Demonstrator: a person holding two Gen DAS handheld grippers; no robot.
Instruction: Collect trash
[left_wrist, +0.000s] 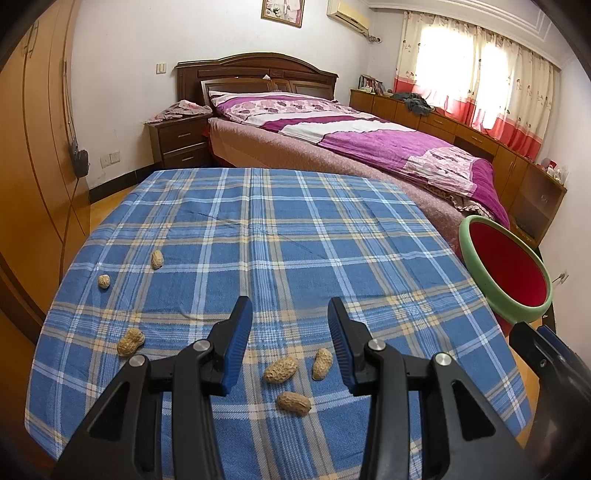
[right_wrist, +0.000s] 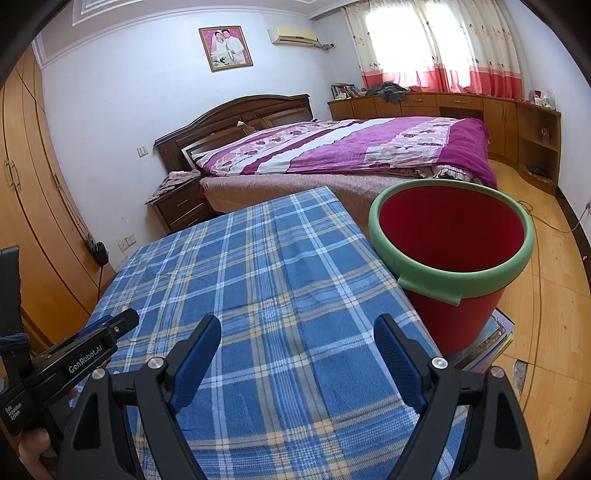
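Several peanut shells lie on the blue plaid tablecloth. Three sit between and just below my left gripper's fingers: one, one and one. Others lie to the left: one, one and one. My left gripper is open and empty above the cloth. A red bin with a green rim stands off the table's right edge; it also shows in the left wrist view. My right gripper is open and empty over the cloth, left of the bin.
The bin rests on a stack of books on the wooden floor. A bed with a purple quilt lies behind the table, with a nightstand to its left. Wardrobes line the left wall. The left gripper body shows in the right wrist view.
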